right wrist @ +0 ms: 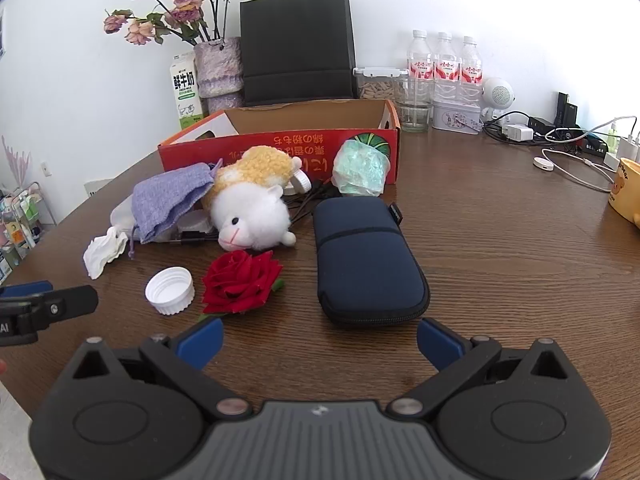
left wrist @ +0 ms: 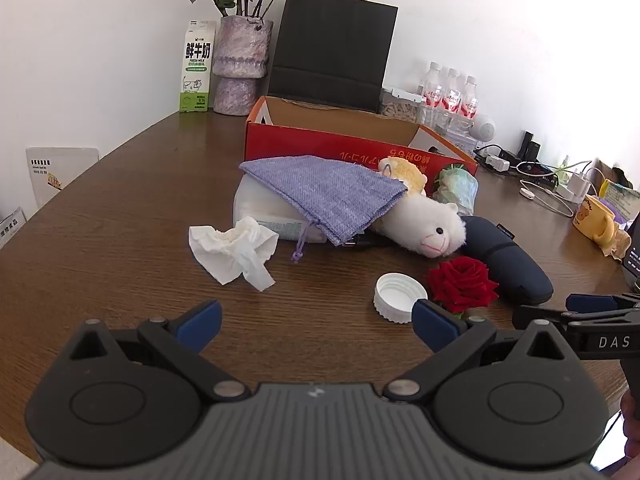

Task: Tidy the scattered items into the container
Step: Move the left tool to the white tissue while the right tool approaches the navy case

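Red box [right wrist: 280, 148], lavender woven pouch [left wrist: 328, 192], navy case [right wrist: 366, 264], red rose [right wrist: 240, 282].

**A:** So what's scattered? A crumpled white tissue [left wrist: 236, 250], an upturned white bottle cap [left wrist: 396, 297] and a red rose head [left wrist: 462, 282] are seen nearest, cap just beside rose.

**B:** Behind them, a plush sheep [right wrist: 252, 200] is laid on its side, a purple drawstring pouch [left wrist: 328, 196] draped beside it, a navy zip case [right wrist: 366, 262] flat alongside. The red cardboard box [right wrist: 280, 150] is left open, upright.
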